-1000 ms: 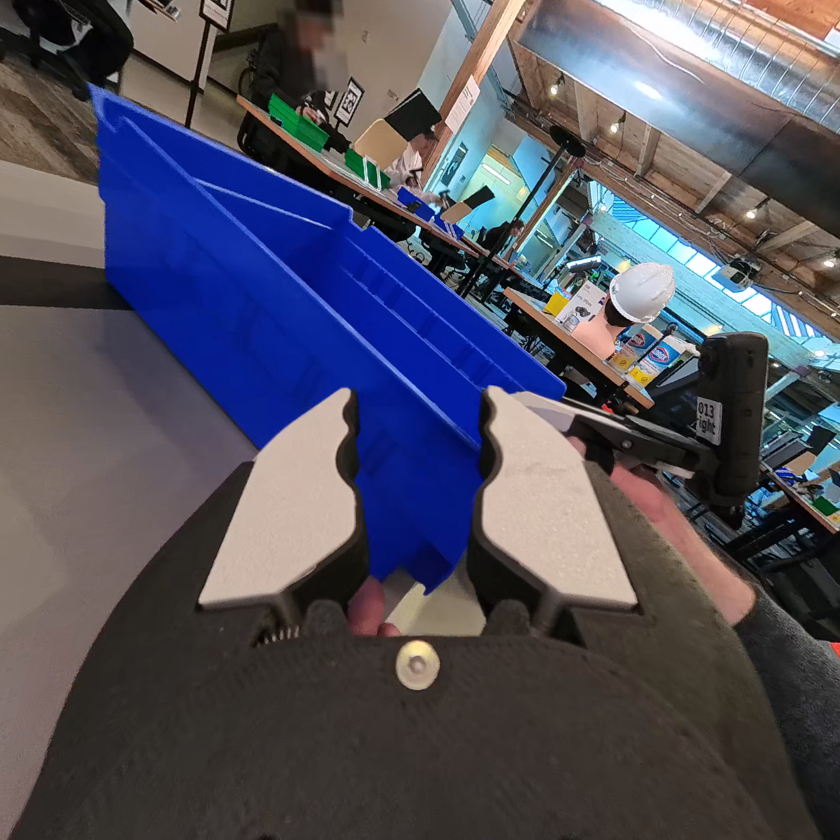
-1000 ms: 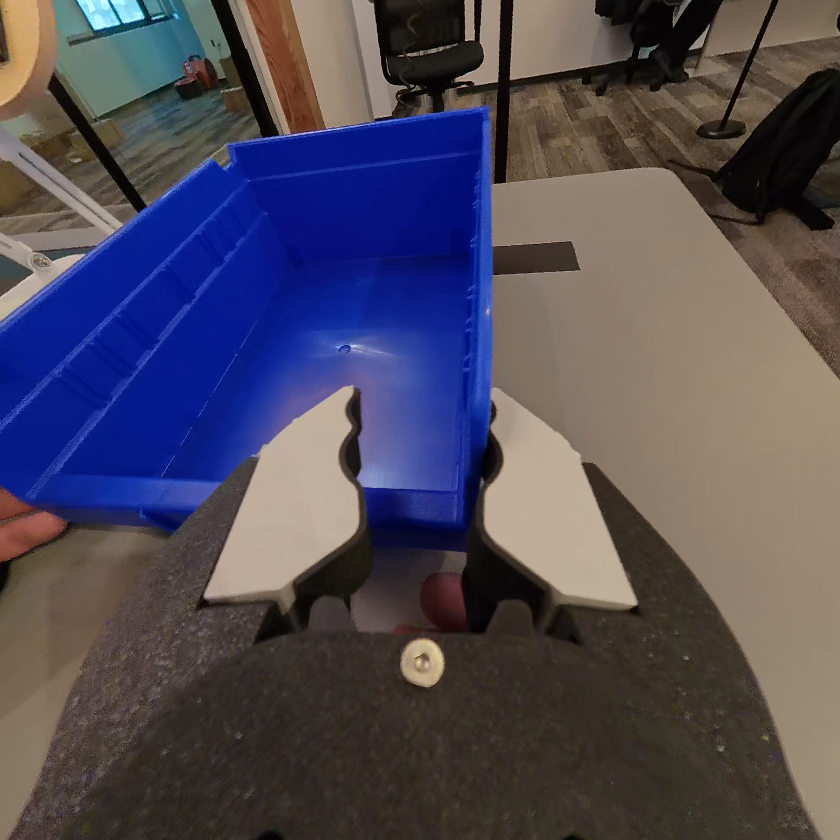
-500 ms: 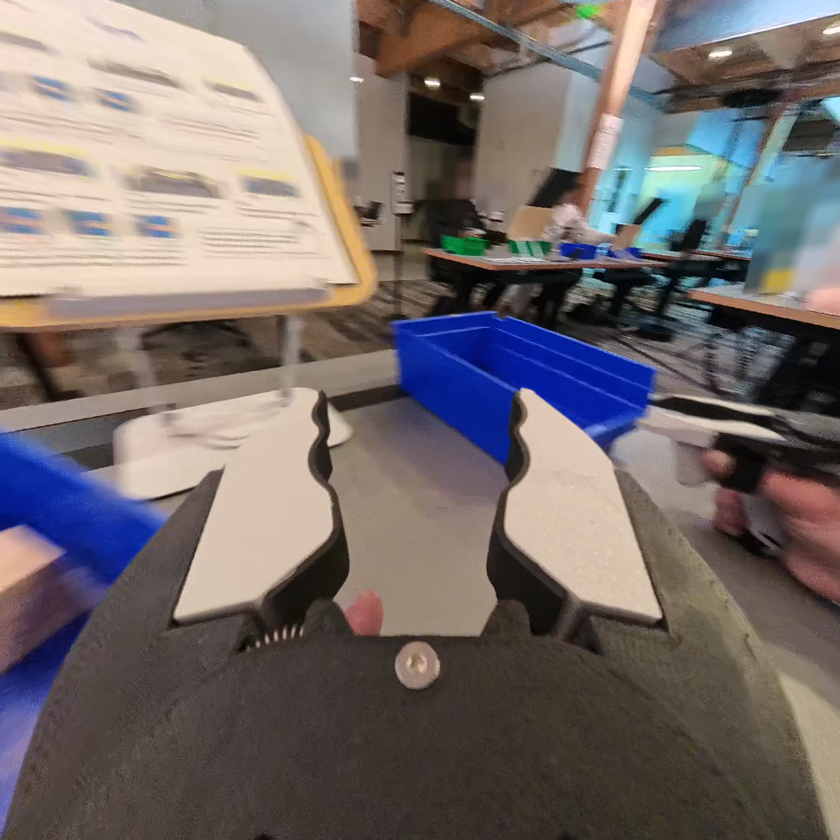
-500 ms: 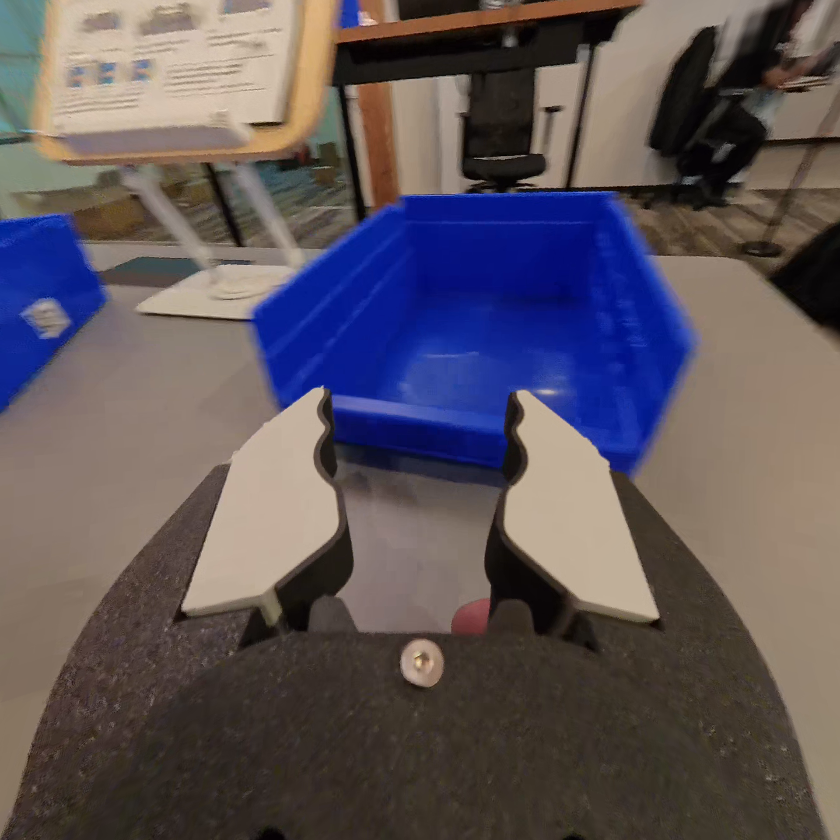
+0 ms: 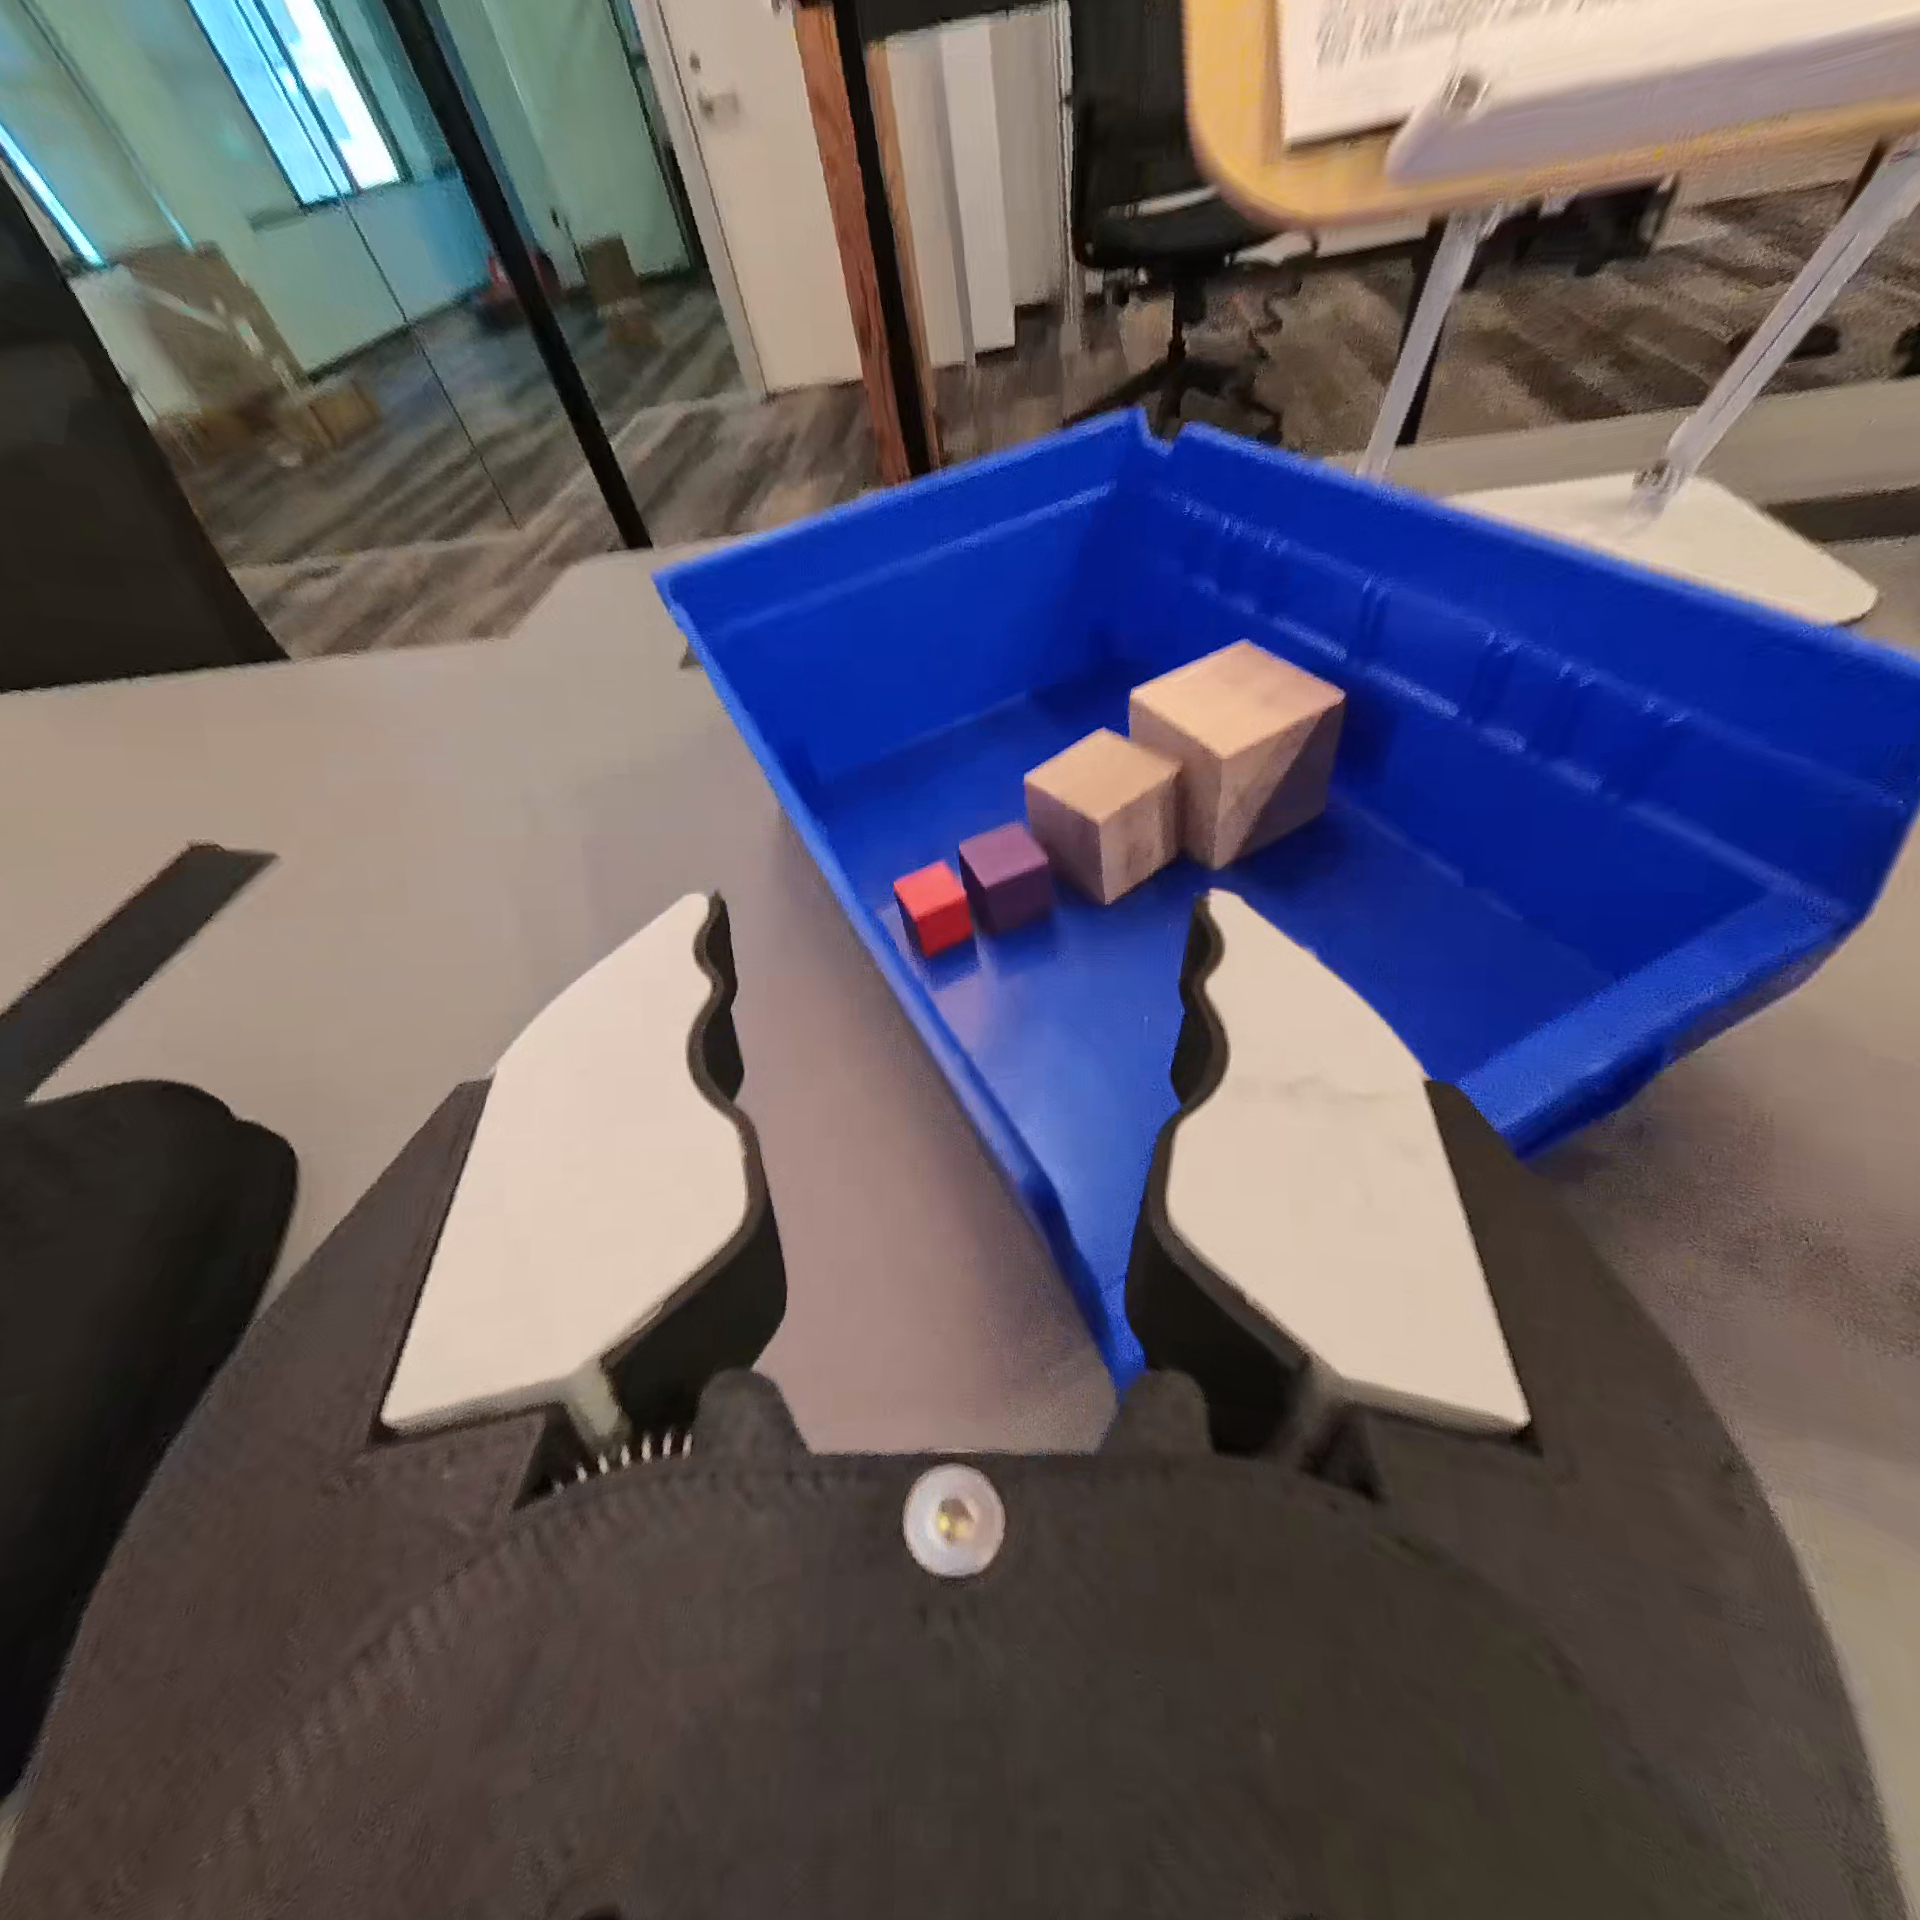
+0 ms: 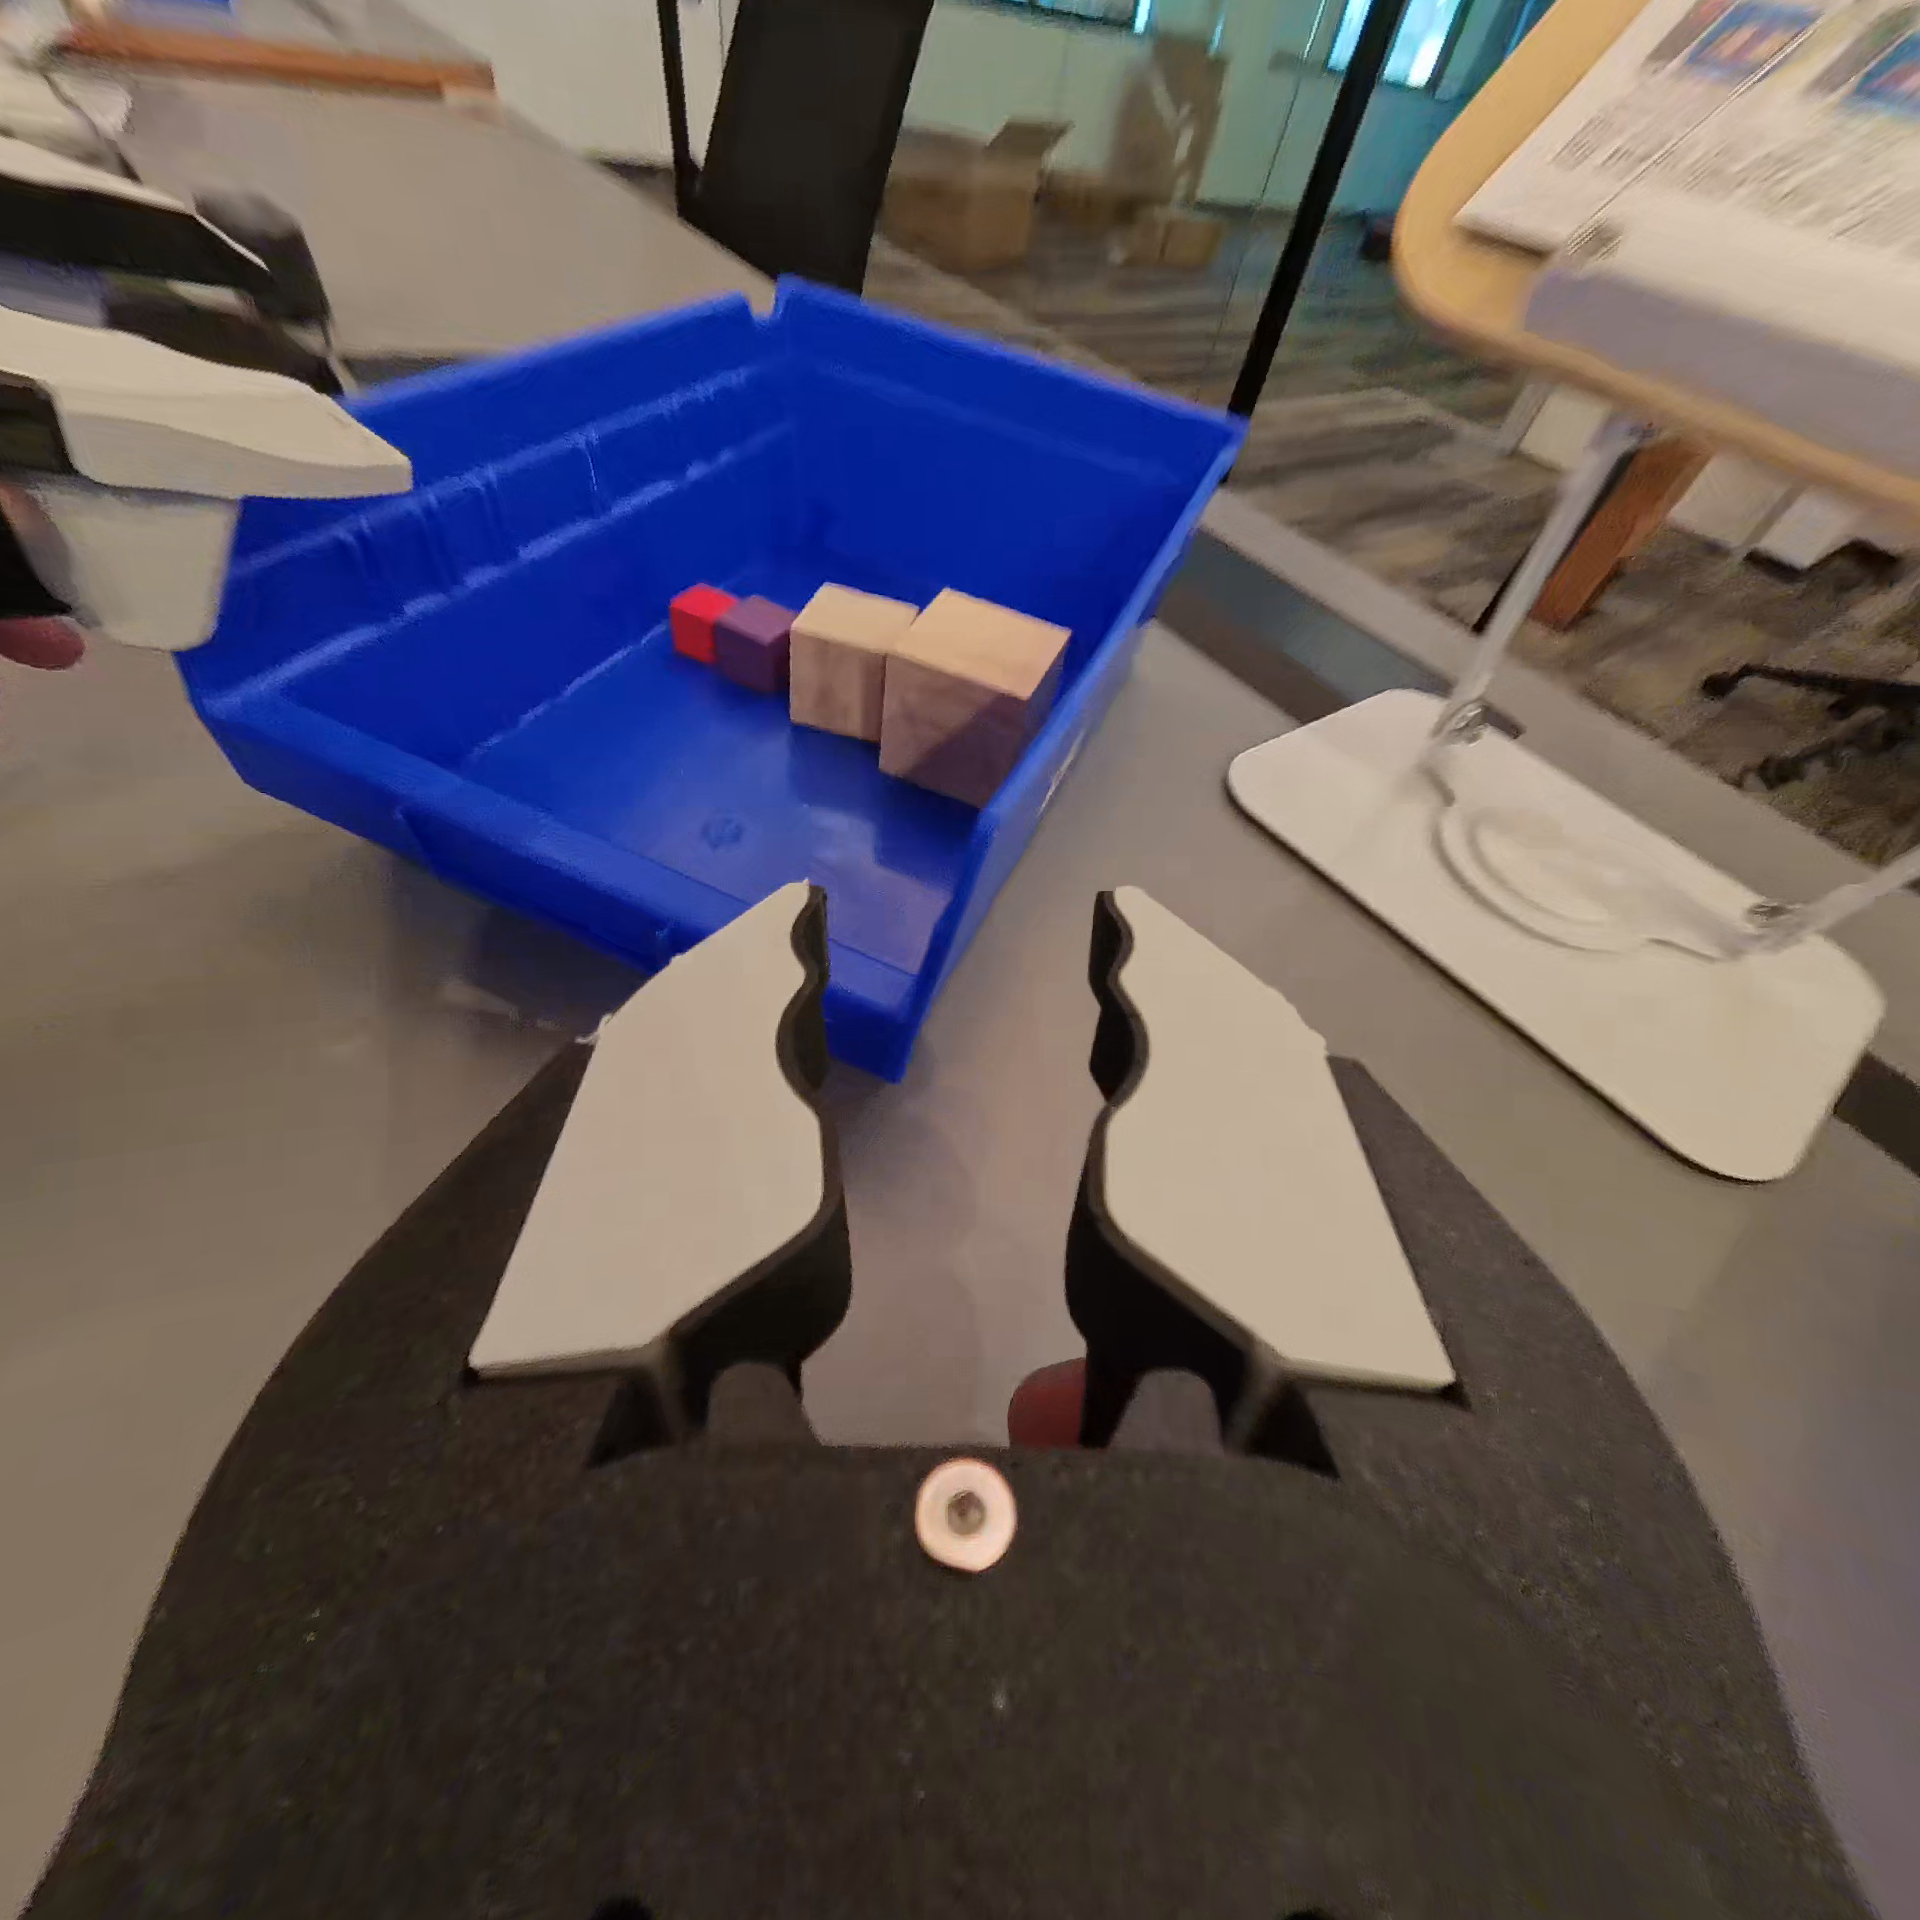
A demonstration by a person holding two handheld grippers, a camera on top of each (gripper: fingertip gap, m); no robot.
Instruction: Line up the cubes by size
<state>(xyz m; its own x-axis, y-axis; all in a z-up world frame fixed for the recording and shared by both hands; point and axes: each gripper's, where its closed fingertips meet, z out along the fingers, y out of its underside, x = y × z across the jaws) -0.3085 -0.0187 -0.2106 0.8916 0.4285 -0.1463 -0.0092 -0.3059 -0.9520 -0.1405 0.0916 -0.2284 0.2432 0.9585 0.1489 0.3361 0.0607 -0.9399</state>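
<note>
A blue bin (image 5: pixel 914 623) stands on the grey table (image 5: pixel 416 810). In it several cubes stand in a row by size: a small red cube (image 5: pixel 932 906), a purple cube (image 5: pixel 1005 878), a medium wooden cube (image 5: pixel 1101 814) and a large wooden cube (image 5: pixel 1236 750). My left gripper (image 5: pixel 958 925) is open over the bin's near side wall, holding nothing. My right gripper (image 6: pixel 958 899) is open and empty just before a corner of the bin (image 6: pixel 987 478). The row also shows in the right wrist view, from the red cube (image 6: pixel 696 620) to the large wooden cube (image 6: pixel 971 691). The left gripper (image 6: pixel 208 447) shows there at the upper left.
A white stand base (image 6: pixel 1538 914) with clear legs carries a tilted board with paper, right of the bin; it also shows in the left wrist view (image 5: pixel 1714 540). A black tape strip (image 5: pixel 125 956) lies on the table. A dark sleeve (image 5: pixel 104 1247) is at the left edge. The right gripper is farther from the medium wooden cube (image 5: pixel 1101 814), some 20 cm, than the left, some 12 cm. My right wrist view (image 6: pixel 811 629) looks at it from another angle.
Both grippers left the empty blue bin whose walls stood between their fingers and swung over to the bin with the cubes. The left jaws opened wider; the right jaws widened, then narrowed again.
</note>
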